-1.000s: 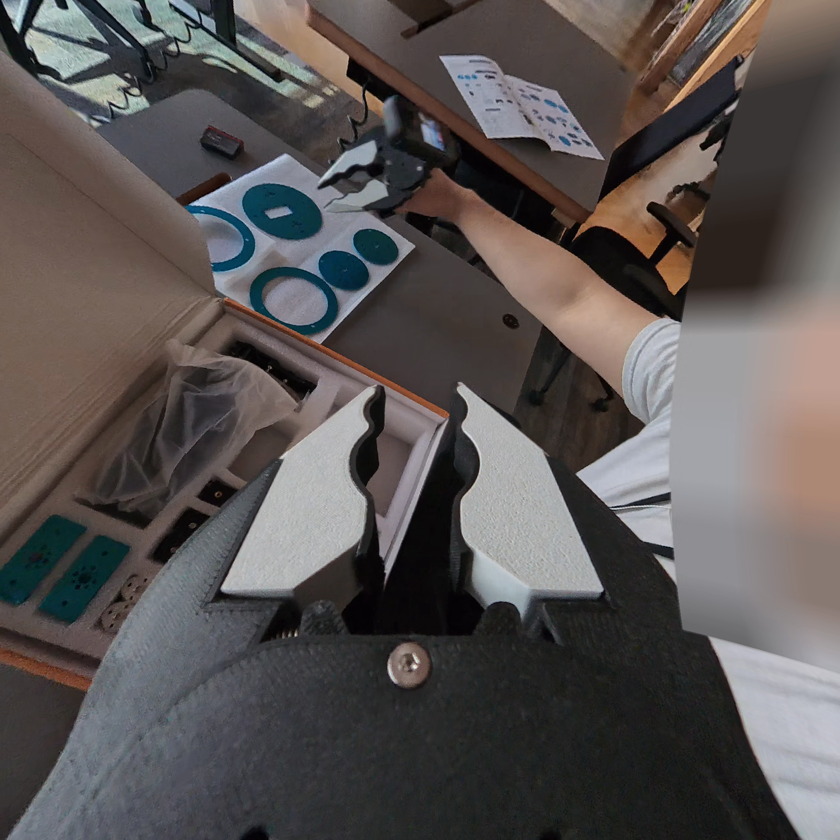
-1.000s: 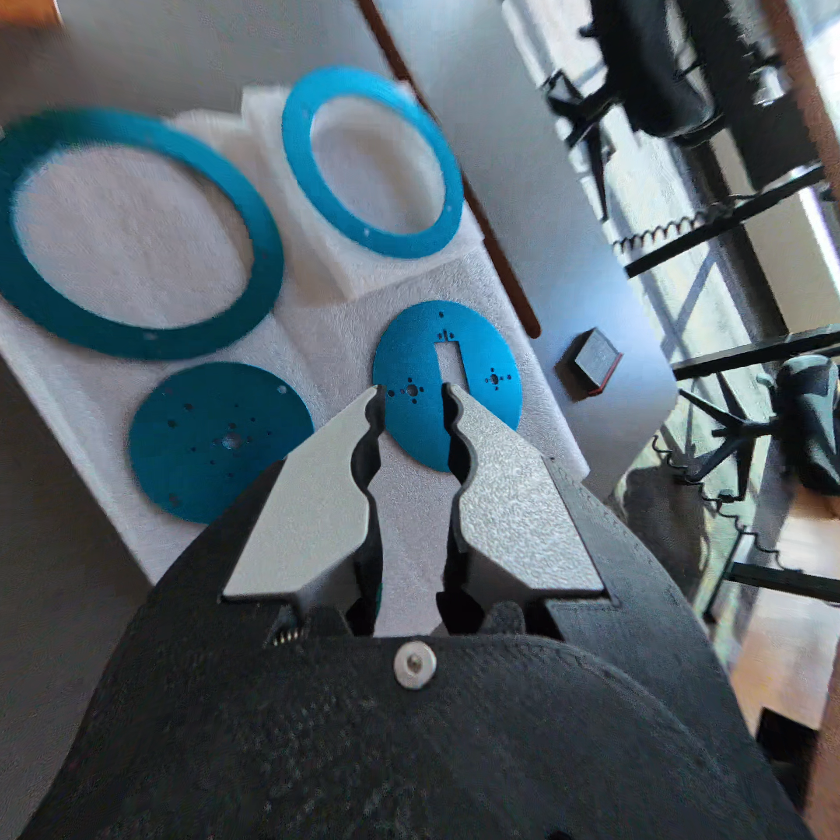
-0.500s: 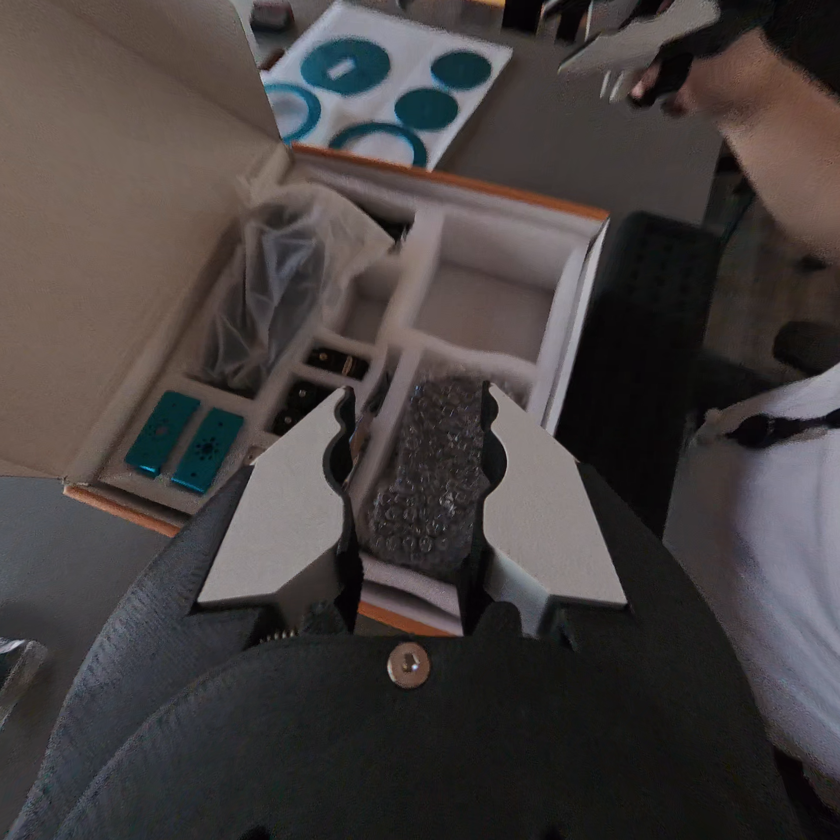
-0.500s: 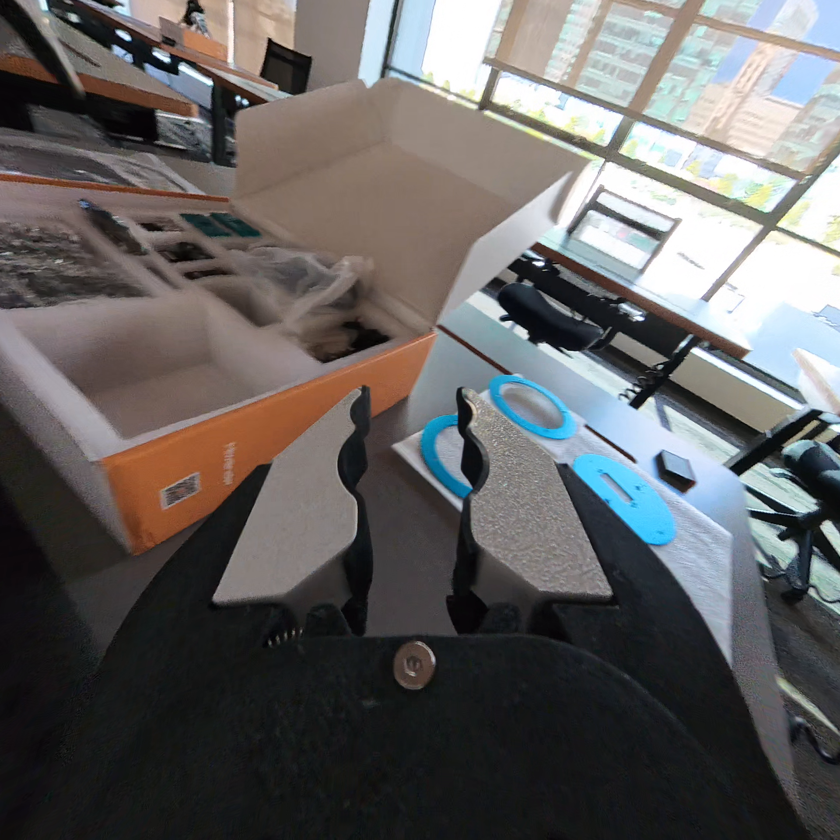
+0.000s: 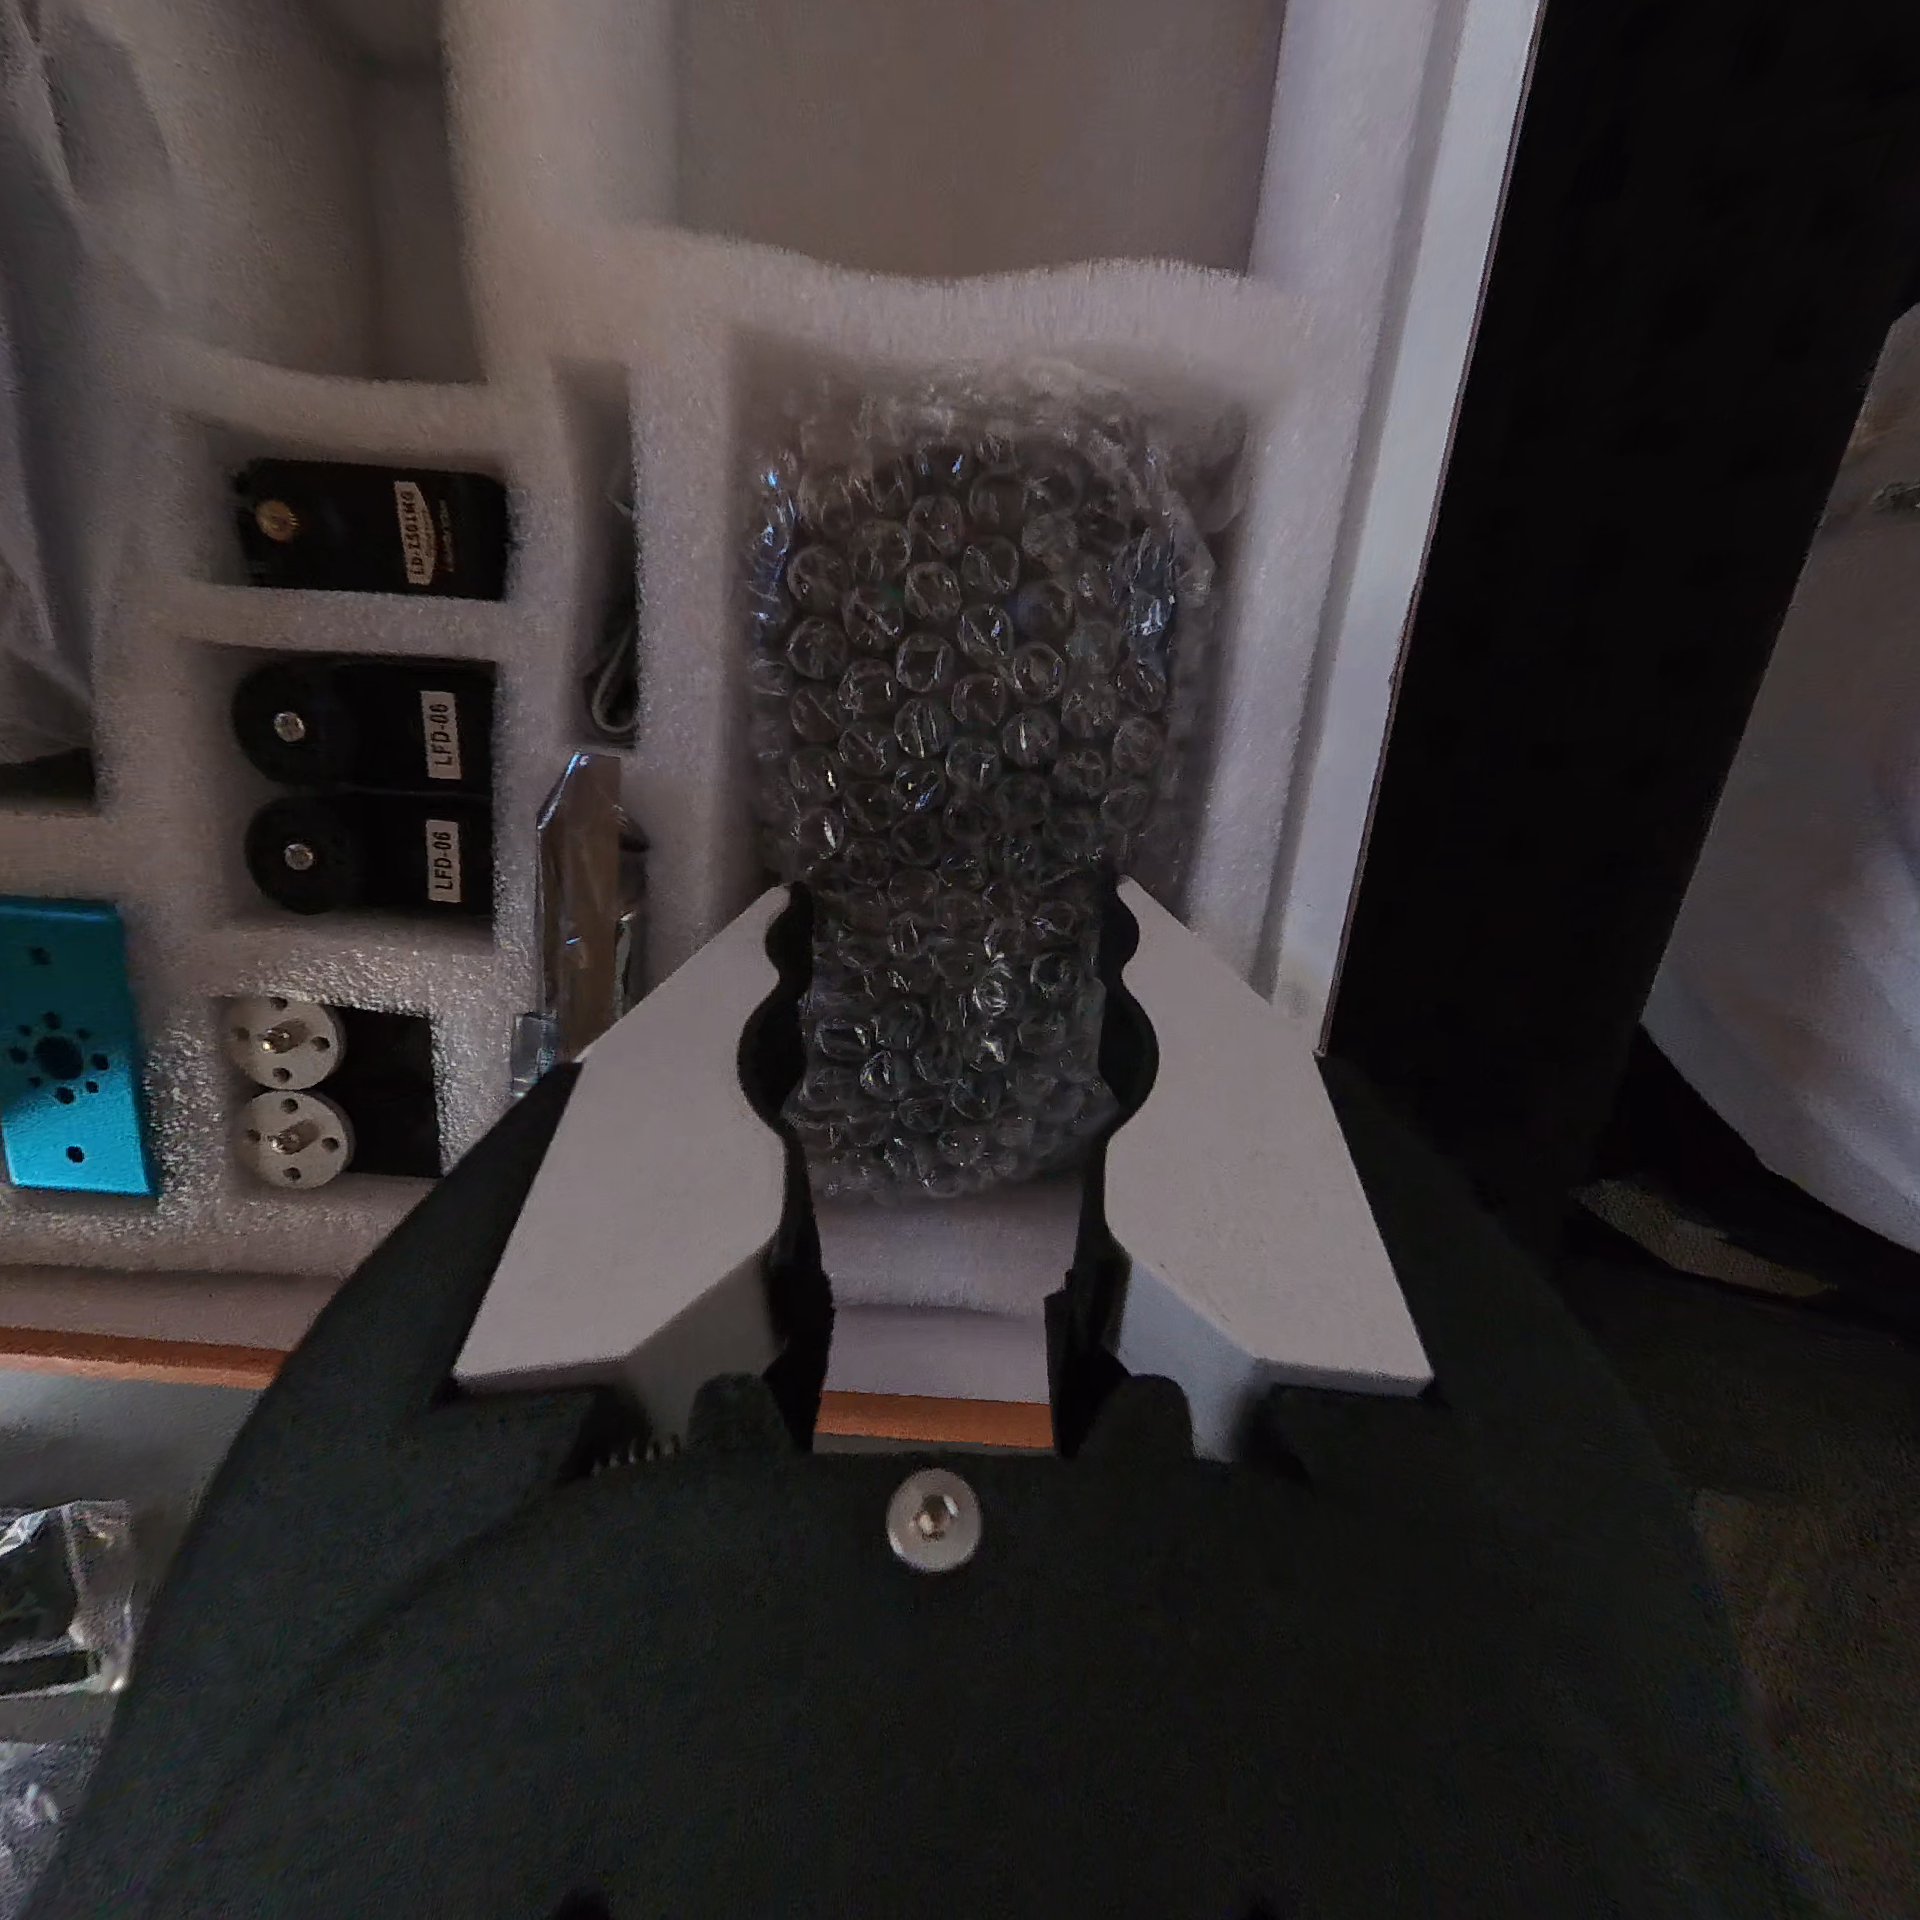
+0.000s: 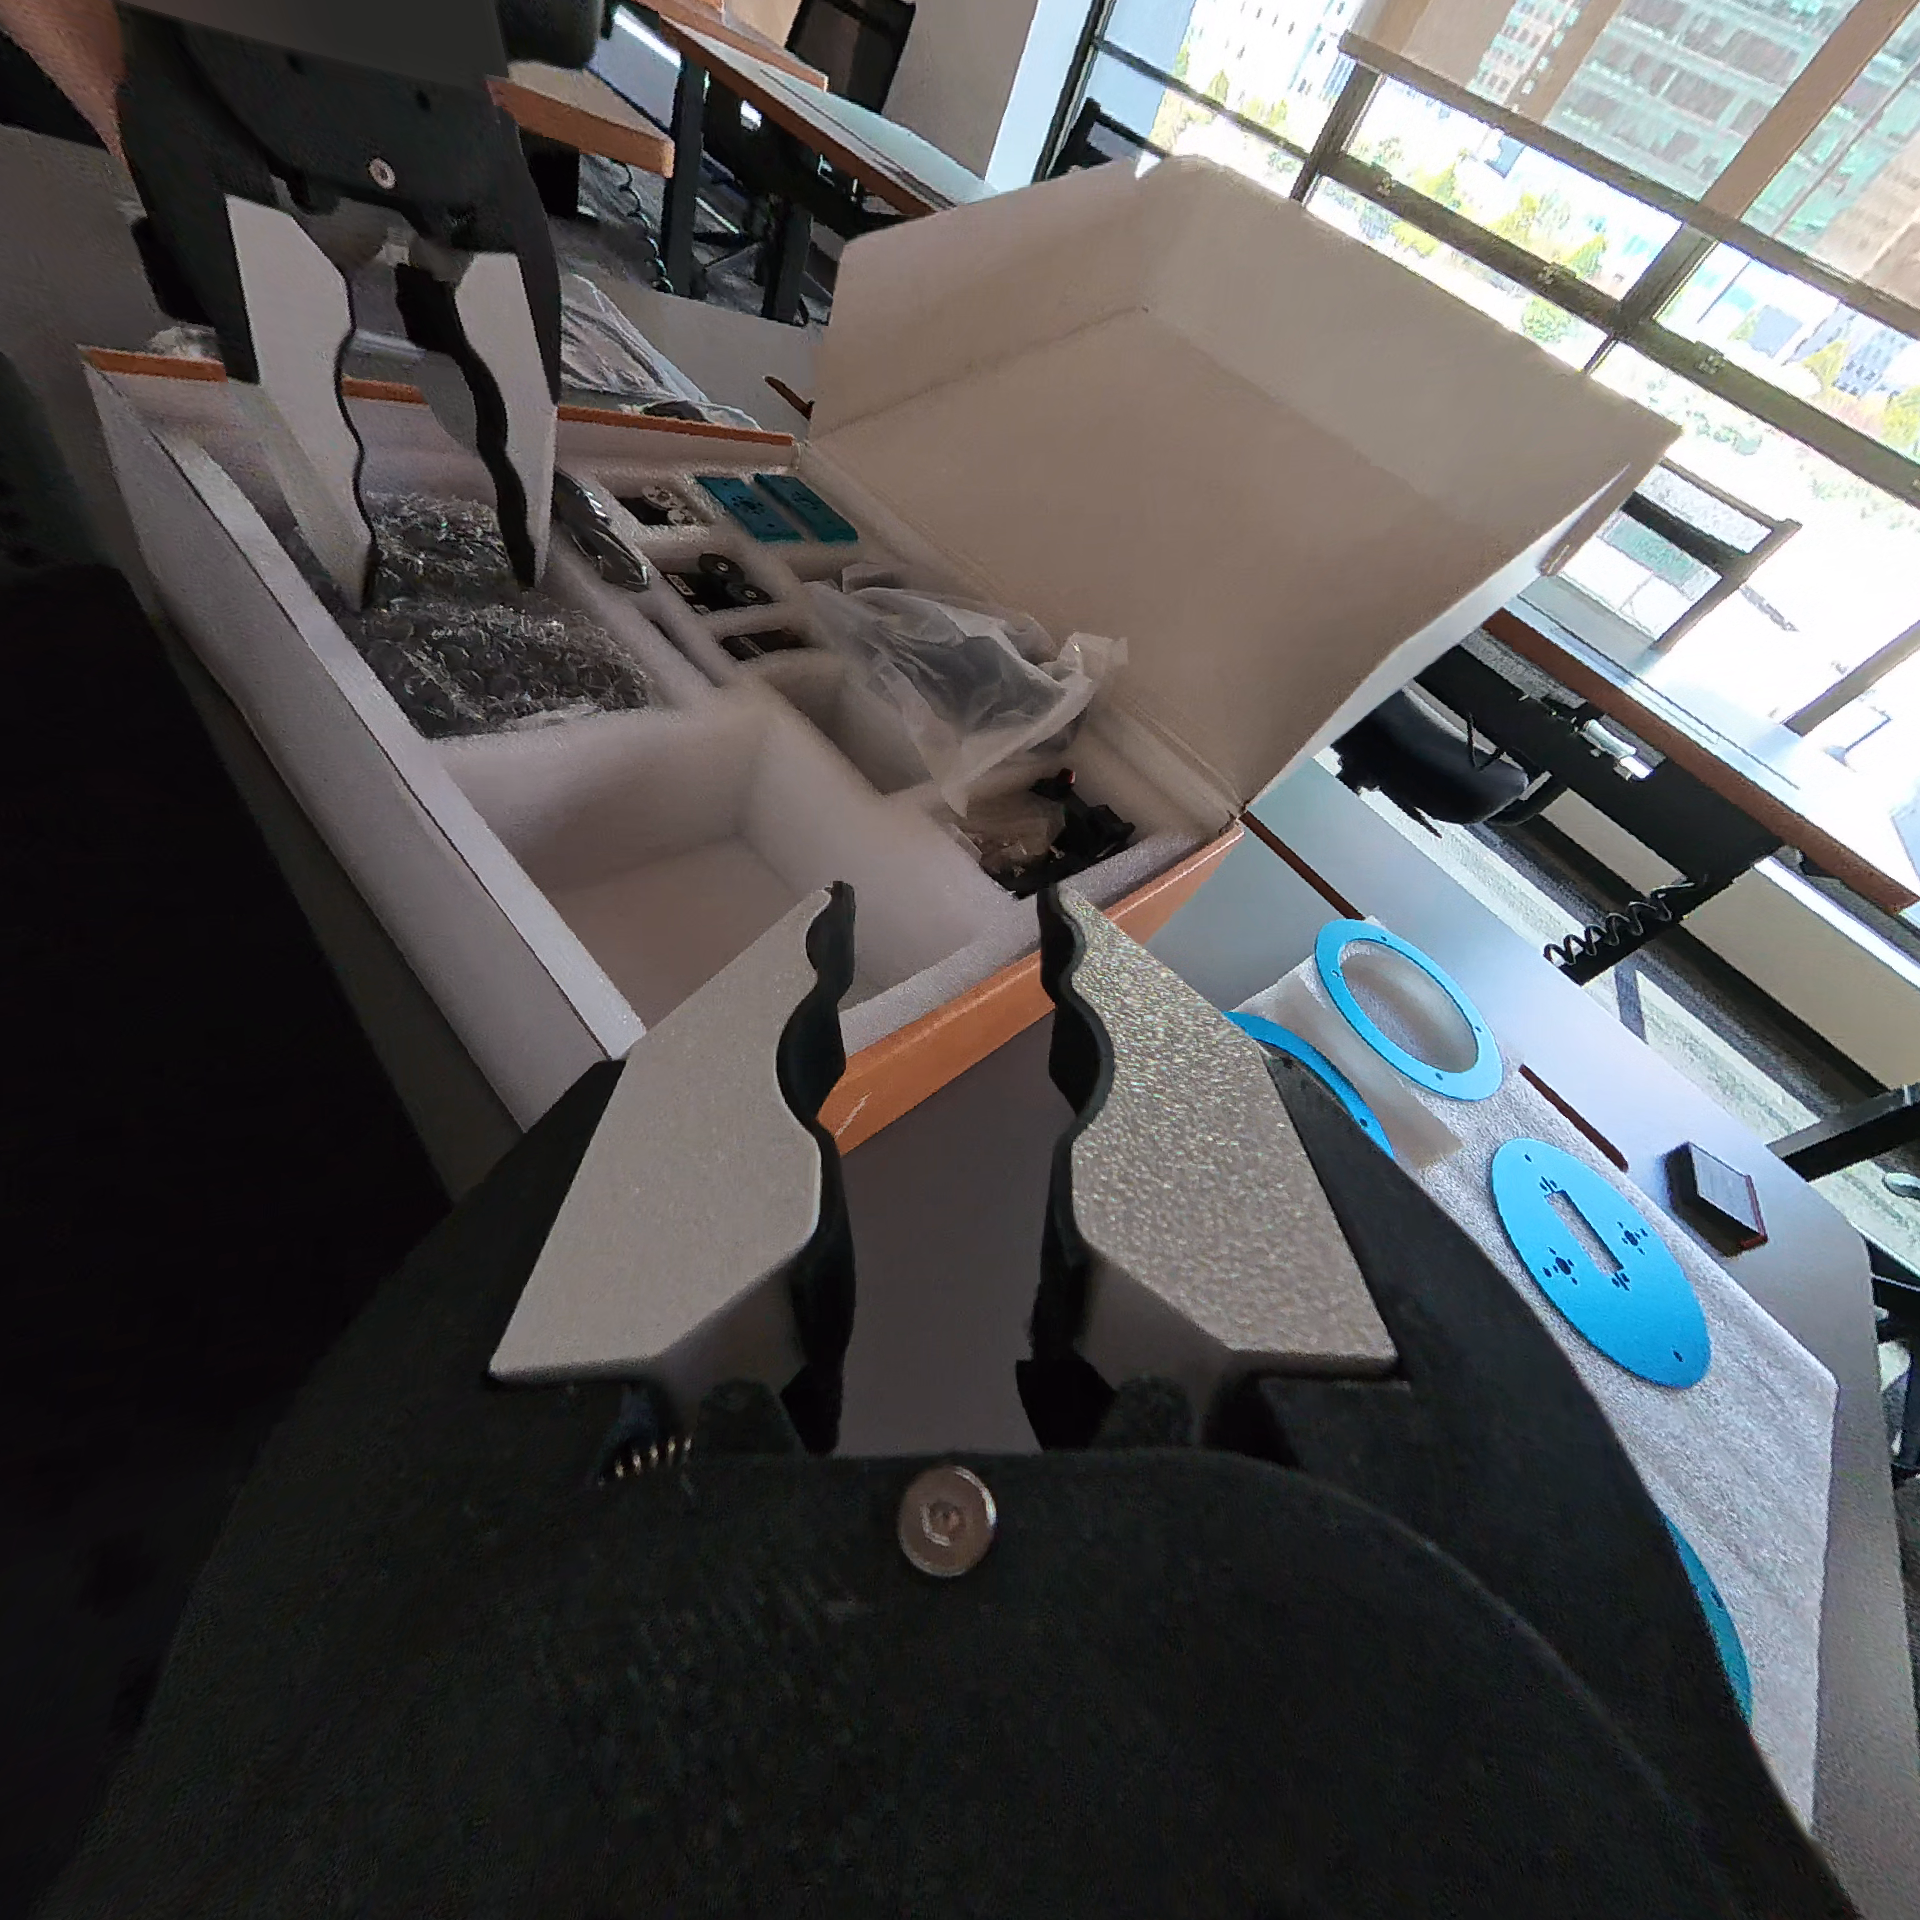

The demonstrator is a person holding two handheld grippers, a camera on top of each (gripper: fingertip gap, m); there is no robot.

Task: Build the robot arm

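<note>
Your left gripper [image 5: 954, 914] hangs with jaws spread wide and empty, straddling the near end of a bubble-wrapped bundle [image 5: 971, 790] in the foam tray [image 5: 675, 436] of the open box [image 6: 1195, 499]. The bundle is dark under clear wrap, its long axis pointing away from you along the fingers. Your right gripper [image 6: 943, 902], also open and empty, hovers by the box's orange edge, near blue rings [image 6: 1405, 1006] on foam.

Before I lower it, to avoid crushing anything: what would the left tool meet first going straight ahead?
Likely the bubble-wrapped bundle in its foam compartment; the open left tool already straddles it, though contact is unclear.
</note>
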